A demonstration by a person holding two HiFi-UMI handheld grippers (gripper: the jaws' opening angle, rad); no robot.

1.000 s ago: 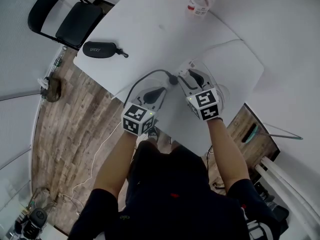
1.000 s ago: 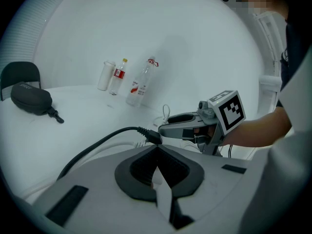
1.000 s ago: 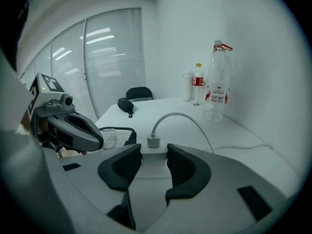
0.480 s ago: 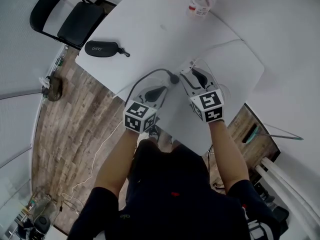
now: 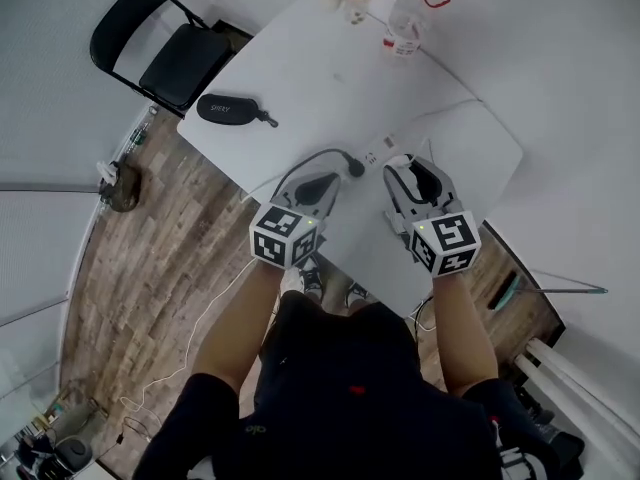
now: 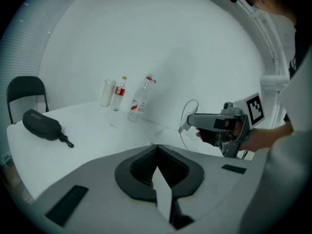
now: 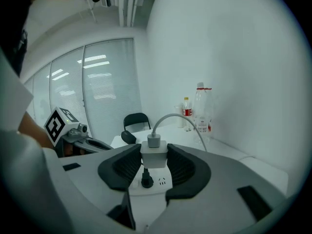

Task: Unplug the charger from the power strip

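Holds charger clamped, cable end up, in right gripper fingers, power strip below and ahead on counter; left gripper fingers together, empty.

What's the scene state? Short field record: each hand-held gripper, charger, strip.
right hand-held gripper: shut on charger
left hand-held gripper: shut, empty
charger: in air above table, cable attached, looks unplugged
strip: on table, black plug in

White charger, white power strip; black plug, black case.
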